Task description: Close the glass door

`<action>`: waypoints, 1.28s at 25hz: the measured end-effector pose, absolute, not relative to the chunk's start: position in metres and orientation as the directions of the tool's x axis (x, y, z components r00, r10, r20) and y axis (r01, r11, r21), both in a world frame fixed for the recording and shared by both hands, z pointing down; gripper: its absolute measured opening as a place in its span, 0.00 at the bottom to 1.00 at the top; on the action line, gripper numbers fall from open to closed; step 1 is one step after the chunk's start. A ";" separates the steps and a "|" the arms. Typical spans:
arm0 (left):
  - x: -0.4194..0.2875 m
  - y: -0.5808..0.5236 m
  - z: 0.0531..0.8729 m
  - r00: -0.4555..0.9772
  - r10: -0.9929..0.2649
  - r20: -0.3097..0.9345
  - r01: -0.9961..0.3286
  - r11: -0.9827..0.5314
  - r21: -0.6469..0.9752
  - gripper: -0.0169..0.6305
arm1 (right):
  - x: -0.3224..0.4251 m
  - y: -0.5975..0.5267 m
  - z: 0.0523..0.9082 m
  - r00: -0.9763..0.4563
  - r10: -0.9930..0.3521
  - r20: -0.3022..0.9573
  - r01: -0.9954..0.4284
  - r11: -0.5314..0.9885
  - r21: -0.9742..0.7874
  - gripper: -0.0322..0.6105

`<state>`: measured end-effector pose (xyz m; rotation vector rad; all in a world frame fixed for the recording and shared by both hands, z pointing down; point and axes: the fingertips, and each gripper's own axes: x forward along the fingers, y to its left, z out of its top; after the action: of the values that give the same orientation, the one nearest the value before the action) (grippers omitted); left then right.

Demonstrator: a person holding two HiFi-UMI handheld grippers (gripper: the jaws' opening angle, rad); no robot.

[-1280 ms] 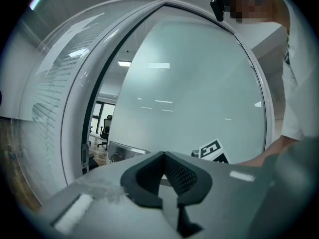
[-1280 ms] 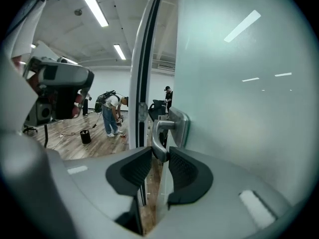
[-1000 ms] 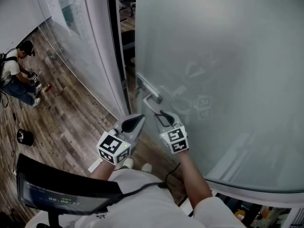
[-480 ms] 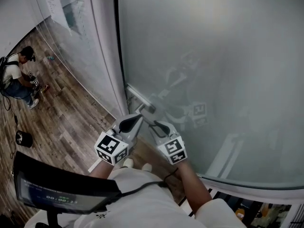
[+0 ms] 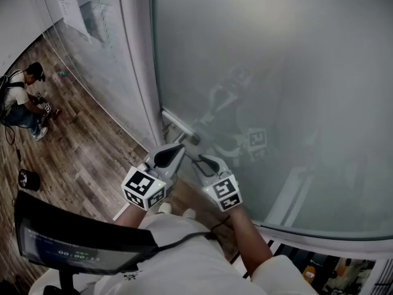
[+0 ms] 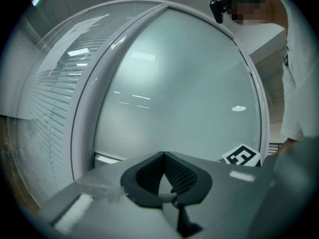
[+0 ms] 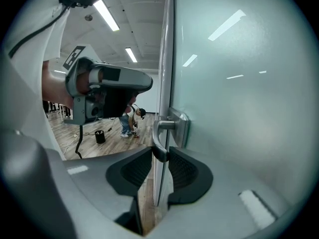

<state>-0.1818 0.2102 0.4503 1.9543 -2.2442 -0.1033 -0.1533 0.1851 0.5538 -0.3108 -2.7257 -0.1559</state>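
The frosted glass door (image 5: 276, 72) stands against its white frame (image 5: 138, 72), with no gap showing between them. A metal lever handle (image 5: 180, 129) sits at the door's left edge. My right gripper (image 5: 204, 160) is shut on that handle (image 7: 169, 126); in the right gripper view the lever's end lies pinched between both pads, at my right gripper (image 7: 160, 153). My left gripper (image 5: 175, 150) hovers just left of the handle, level, jaws together and holding nothing. In the left gripper view, the left gripper (image 6: 162, 156) faces the glass door (image 6: 174, 93).
A glass wall with blinds (image 5: 92, 35) runs left of the frame. A person (image 5: 21, 97) crouches on the wooden floor (image 5: 80, 152) at far left, near a small black object (image 5: 29, 178). A dark screen (image 5: 73, 244) sits at my lower left.
The door has swung left onto its frame, closing the dark gap seen a second ago. My right gripper went left with the handle. The left gripper barely moved.
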 end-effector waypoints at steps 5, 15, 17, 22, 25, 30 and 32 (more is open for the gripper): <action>-0.178 0.209 0.451 -0.118 -0.990 0.073 -0.978 0.128 0.164 0.03 | -0.151 0.186 0.555 -0.901 0.175 0.397 0.217 0.974 0.064 0.22; -0.168 0.197 0.439 -0.060 -0.997 0.041 -0.986 0.065 0.155 0.03 | -0.144 0.185 0.548 -0.917 0.093 0.388 0.138 0.986 0.090 0.26; -0.165 0.195 0.435 -0.048 -0.998 0.034 -0.987 0.053 0.152 0.03 | -0.137 0.183 0.541 -0.928 0.070 0.365 0.108 0.990 0.085 0.26; -0.157 0.194 0.433 -0.021 -0.999 0.025 -0.989 0.025 0.149 0.03 | -0.104 0.164 0.517 -0.960 -0.020 0.280 -0.015 1.000 0.021 0.26; -0.151 0.193 0.433 -0.003 -1.000 0.017 -0.989 0.005 0.149 0.03 | -0.084 0.154 0.503 -0.969 -0.077 0.235 -0.081 0.997 -0.003 0.26; -0.144 0.191 0.432 0.030 -1.000 0.006 -0.989 -0.028 0.144 0.03 | -0.061 0.144 0.483 -0.973 -0.157 0.169 -0.166 0.985 -0.042 0.20; -0.144 0.191 0.430 0.040 -0.999 0.010 -0.989 -0.038 0.142 0.03 | -0.058 0.145 0.473 -0.975 -0.167 0.145 -0.179 0.981 -0.073 0.15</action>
<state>-0.1437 0.1914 0.4304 2.1835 -2.0993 -0.1394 -0.0581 0.1451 0.4735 0.2626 -2.9889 0.1282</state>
